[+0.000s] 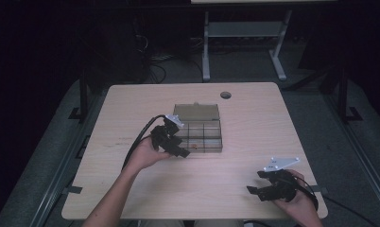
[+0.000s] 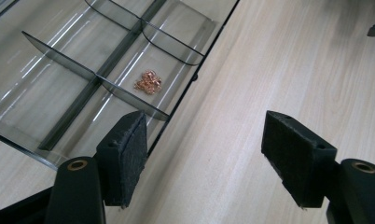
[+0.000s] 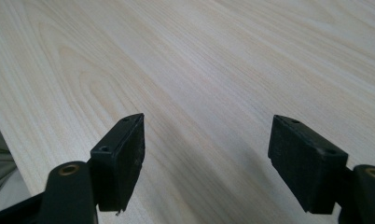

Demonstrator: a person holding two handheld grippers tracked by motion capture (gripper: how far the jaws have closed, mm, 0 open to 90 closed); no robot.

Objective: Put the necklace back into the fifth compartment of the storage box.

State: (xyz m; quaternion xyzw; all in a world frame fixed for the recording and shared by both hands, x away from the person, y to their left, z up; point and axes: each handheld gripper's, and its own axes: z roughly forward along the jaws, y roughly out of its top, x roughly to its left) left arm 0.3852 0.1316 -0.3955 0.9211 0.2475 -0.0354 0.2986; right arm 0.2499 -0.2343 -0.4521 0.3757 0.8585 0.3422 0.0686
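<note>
From the high view, the left gripper (image 1: 173, 142) sits right at the near left corner of the clear compartment box (image 1: 211, 126), lid standing open behind it. The right gripper (image 1: 269, 185) waits well apart, low over the bare table (image 1: 245, 156) near the person's edge, jaws spread and empty.

Over to the left gripper view: jaws wide apart, nothing between them. Its left pad (image 2: 125, 156) hangs just over the box's near wall, the other pad over plain wood. Ahead of that left pad, one compartment on, lies a small tangle of copper-coloured bits (image 2: 149, 82), loose on the floor of the tray between two dividers. Whether they are clips or rings is too small to tell.

Right gripper view: both pads parted over wood grain, holding nothing.

My read: this is the approach to the tangle, pick not yet made. Next move calls for sliding forward and leftward, dipping between the dividers, then closing gently on the tangle.
</note>
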